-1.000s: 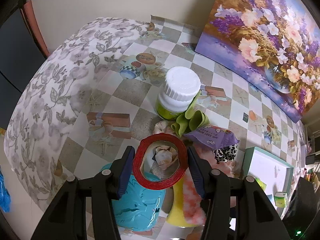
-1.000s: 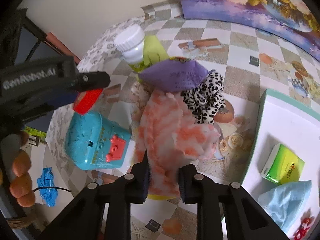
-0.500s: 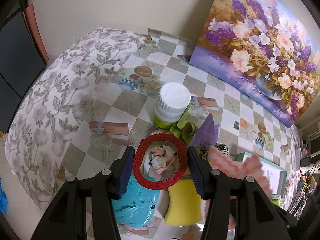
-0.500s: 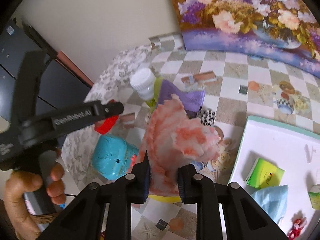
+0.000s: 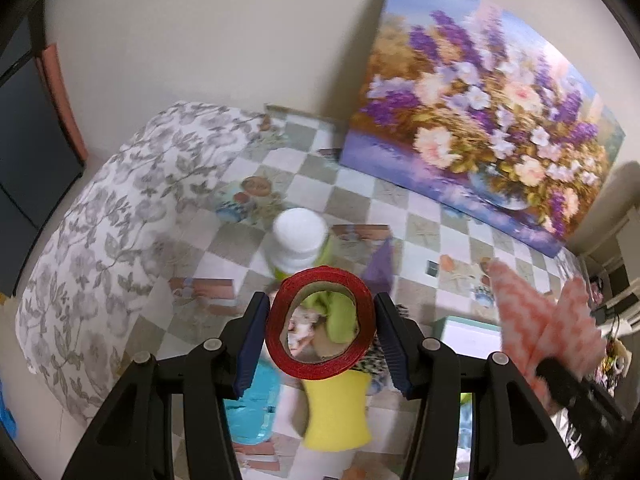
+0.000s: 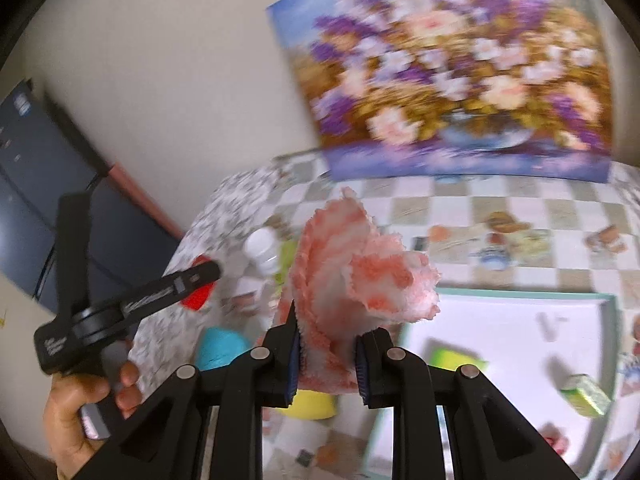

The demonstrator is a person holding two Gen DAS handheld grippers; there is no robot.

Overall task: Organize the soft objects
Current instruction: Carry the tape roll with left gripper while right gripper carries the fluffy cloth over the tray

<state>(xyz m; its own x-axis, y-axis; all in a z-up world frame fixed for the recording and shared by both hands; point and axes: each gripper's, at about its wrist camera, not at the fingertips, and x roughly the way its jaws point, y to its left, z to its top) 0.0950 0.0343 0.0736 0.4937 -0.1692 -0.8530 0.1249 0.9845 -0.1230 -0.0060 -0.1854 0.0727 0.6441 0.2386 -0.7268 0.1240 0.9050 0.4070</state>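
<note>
Fluffy pink-white cloth [image 6: 352,280], glossy red tape roll [image 5: 320,334], spongy yellow block [image 5: 335,410]

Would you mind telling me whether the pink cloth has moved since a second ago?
Yes. The pink cloth, pinched in the right gripper, has been lifted off the pile beside the yellow sponge and carried right, toward the white tray.

The surface [image 5: 400,216] is covered with a checked oilcloth printed with small pictures; a grey leaf-patterned cloth [image 5: 104,240] is laid over its left end. Standing on it are a white-capped bottle [image 5: 298,240], a yellow sponge [image 5: 335,412], a turquoise plastic item [image 5: 252,408], a purple packet [image 5: 380,264] and a lime-green soft item [image 5: 340,316], all close together. A teal-rimmed white tray [image 6: 520,296] lies to the right. A flower painting [image 5: 480,136] is propped at the back edge against the wall
</note>
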